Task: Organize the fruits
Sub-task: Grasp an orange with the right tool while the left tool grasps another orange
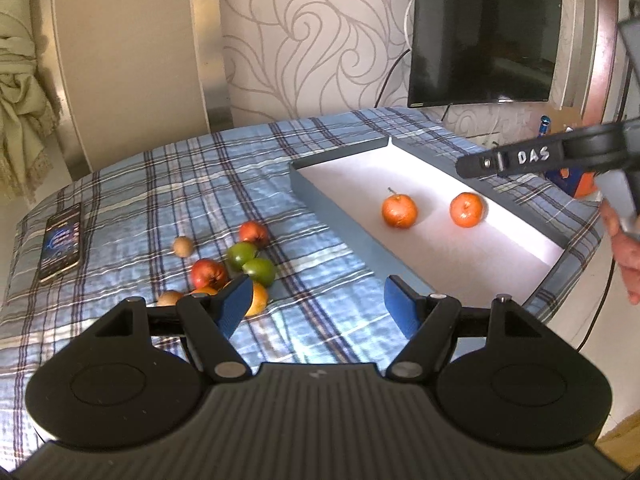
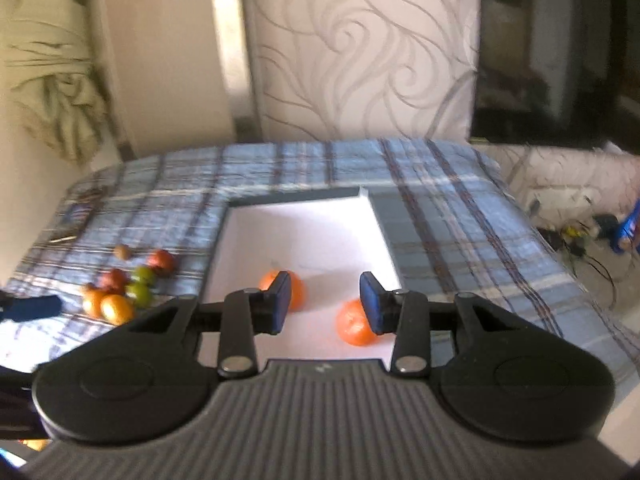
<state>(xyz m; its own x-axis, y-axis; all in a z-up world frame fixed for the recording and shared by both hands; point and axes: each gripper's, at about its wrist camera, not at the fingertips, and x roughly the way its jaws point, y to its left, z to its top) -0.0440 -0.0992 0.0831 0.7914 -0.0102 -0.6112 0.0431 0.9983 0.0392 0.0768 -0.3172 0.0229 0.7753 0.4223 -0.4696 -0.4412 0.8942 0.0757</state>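
Observation:
A grey tray with a white floor lies on the blue plaid cloth and holds two oranges. To its left lies a loose pile: two red apples, two green fruits, two small brown fruits and an orange partly behind my left finger. My left gripper hangs open over the cloth between pile and tray, holding nothing. My right gripper is open above the tray, its fingers over the two oranges, pressing on neither.
A phone lies at the cloth's left edge. A black television hangs on the patterned wall behind. A person's hand holds the right tool at the far right. The right wrist view is blurred. Cables and a blue bottle sit on the floor to the right.

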